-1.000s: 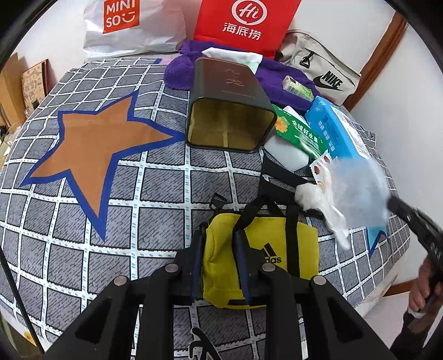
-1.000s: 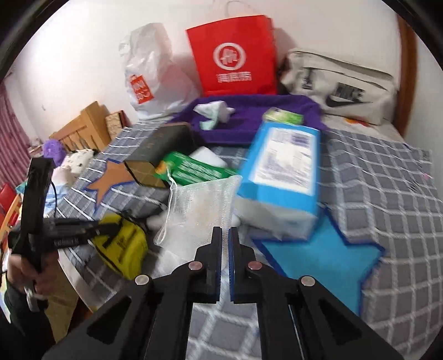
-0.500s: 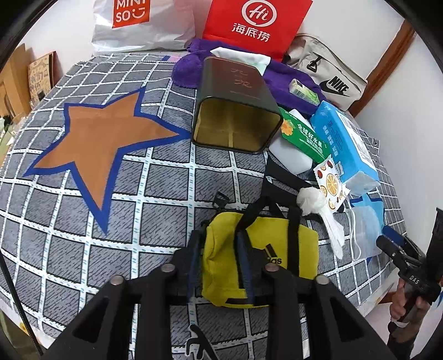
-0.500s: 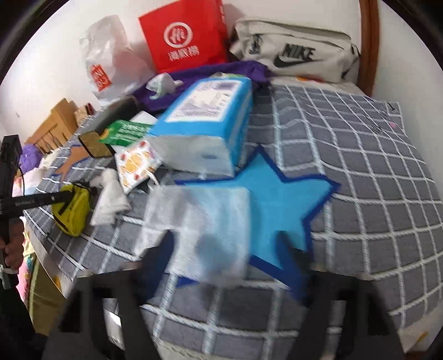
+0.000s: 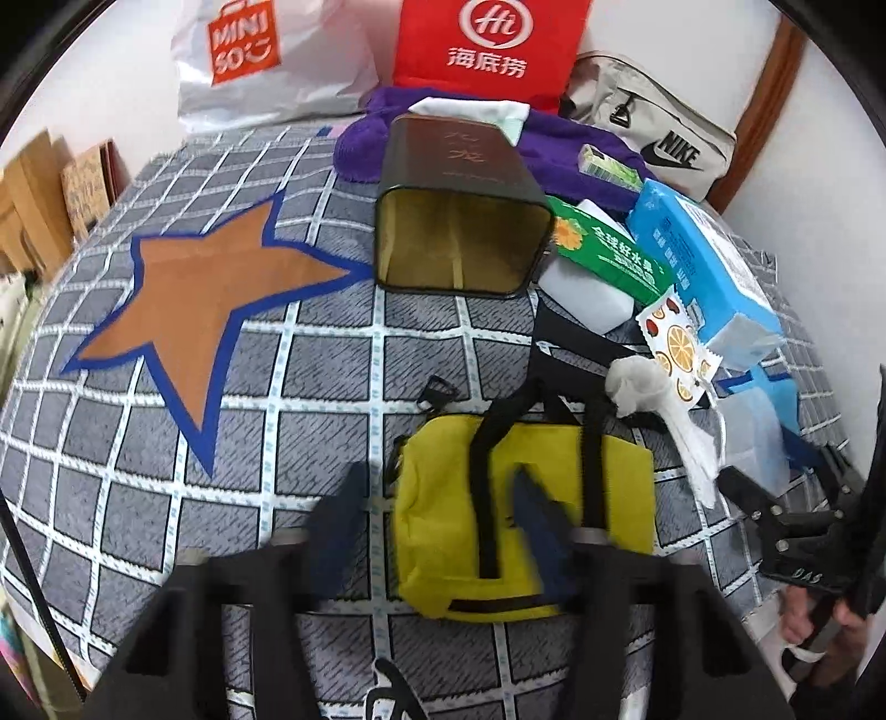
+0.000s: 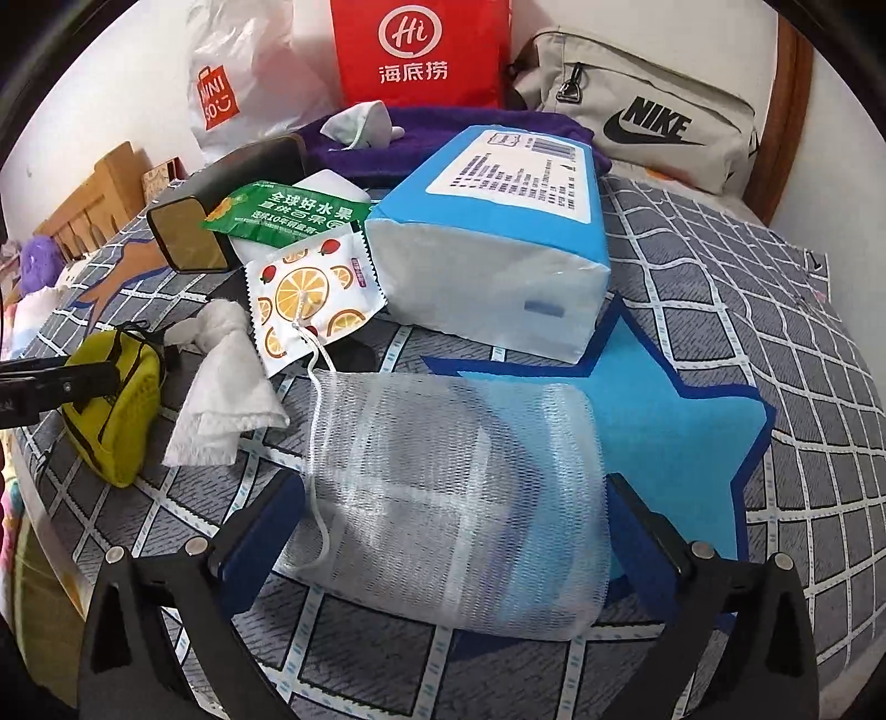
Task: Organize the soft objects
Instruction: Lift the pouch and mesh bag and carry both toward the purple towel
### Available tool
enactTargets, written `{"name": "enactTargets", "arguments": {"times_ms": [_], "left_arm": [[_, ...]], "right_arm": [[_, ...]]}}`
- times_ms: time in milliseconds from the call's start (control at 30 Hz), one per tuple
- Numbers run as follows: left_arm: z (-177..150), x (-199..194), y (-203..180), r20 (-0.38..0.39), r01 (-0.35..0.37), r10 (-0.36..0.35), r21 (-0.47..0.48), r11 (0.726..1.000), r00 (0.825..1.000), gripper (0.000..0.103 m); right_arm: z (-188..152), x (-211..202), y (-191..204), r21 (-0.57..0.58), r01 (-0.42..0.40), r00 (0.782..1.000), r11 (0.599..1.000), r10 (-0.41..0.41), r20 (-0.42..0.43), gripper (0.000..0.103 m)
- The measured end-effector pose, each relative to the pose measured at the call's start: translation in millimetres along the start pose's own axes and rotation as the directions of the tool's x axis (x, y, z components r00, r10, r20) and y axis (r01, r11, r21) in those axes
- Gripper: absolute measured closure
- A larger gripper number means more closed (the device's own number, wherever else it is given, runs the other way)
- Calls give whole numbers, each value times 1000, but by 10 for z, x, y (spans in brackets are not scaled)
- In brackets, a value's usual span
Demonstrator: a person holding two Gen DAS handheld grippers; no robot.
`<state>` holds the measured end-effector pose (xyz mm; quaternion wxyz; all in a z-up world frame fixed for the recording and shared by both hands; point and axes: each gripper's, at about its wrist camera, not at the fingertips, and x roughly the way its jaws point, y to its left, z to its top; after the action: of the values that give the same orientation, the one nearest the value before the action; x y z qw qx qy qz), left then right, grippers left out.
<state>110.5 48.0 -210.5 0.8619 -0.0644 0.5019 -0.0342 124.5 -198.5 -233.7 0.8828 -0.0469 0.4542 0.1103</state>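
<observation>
1. Your left gripper hangs just over the yellow bag near the front edge of the bed. Its fingers are spread, one beside the bag's left edge and the other over its middle; they are motion-blurred, so contact cannot be judged.
2. Your right gripper has its fingers wide apart, one on each side of the white mesh pouch. The pouch lies flat on the bedspread, partly over the blue star, and neither finger clearly presses it.
3. A crumpled white cloth lies between the yellow bag and the mesh pouch.
4. The orange-print sachet sits just behind the pouch, its edge tucked against the blue tissue pack.
5. Farther back, a dark open tin lies on its side, with a green packet beside it.
6. A purple towel, a red paper bag and a grey Nike bag line the wall.
</observation>
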Motion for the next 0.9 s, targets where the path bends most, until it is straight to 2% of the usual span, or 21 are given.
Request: {"name": "enactTargets", "arguments": {"times_ms": [33,133,200,233,267,300,367,600,900], "left_arm": [[11,4,-12,-4,19,-19,-1,1000,1000,72],[28,-2,5,2,23,-23,-11,1000,1000,79],[38,-25,66,1,67,-67,-47,997,998,81],[36,-47,91,5,85,-84,-59,995,996,82],[48,-87,106,11,99,-99,-67,993,995,82],[52,-111,101,17,104,-103,-69,992,995,83],[75,-184,92,31,102,-100,-66,993,994,84],[194,-569,71,109,102,-98,-31,994,989,89],[370,-935,-37,193,128,-126,5,992,973,90]], "right_arm": [[-8,-19,-18,4,9,1000,1000,-9,7,7],[-22,-75,-70,1,23,1000,1000,-23,18,29],[-27,-123,-117,4,22,1000,1000,-22,18,54],[-28,-137,-131,4,17,1000,1000,-17,16,62],[-21,-153,-160,6,-2,1000,1000,2,11,83],[-12,-157,-192,14,-24,1000,1000,24,1,92],[5,-168,-251,33,-59,998,998,59,-6,92],[121,-428,-432,73,-95,995,993,92,43,93],[358,-755,-421,53,-95,991,994,90,102,93]]}}
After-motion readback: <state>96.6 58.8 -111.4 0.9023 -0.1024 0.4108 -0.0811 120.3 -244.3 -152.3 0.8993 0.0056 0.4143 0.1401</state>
